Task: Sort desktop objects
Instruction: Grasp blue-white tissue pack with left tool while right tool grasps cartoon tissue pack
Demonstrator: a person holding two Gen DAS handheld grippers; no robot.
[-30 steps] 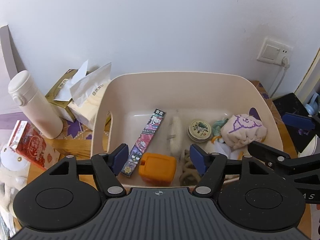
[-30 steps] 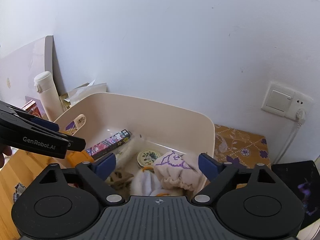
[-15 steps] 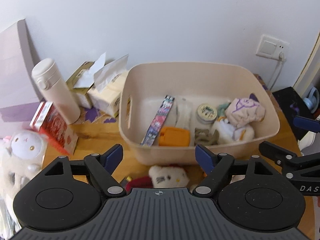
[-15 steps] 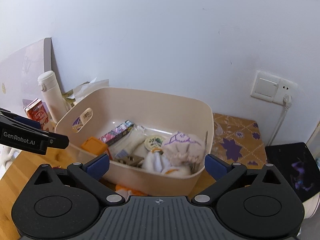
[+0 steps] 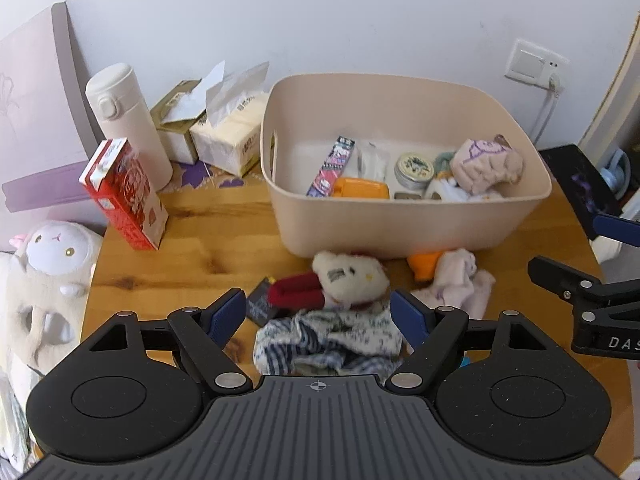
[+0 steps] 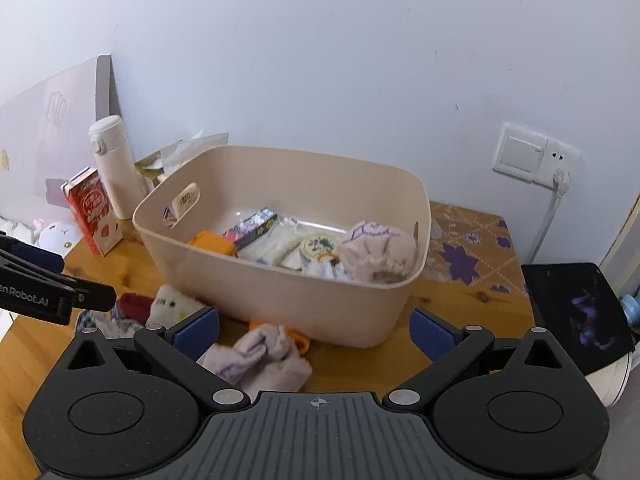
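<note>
Both of my hand-held grippers are spread wide with nothing pinched: the left hand-held gripper (image 5: 320, 314) hangs over a blue-and-white cloth (image 5: 328, 340) and a white plush cat (image 5: 350, 280) on the bench (image 5: 200, 248), the right hand-held gripper (image 6: 314, 330) over a pale pink sock (image 6: 260, 360). The beige bin (image 6: 280, 292) just behind holds an orange box (image 5: 362, 191), a round tin (image 5: 414, 165) and another sock.
</note>
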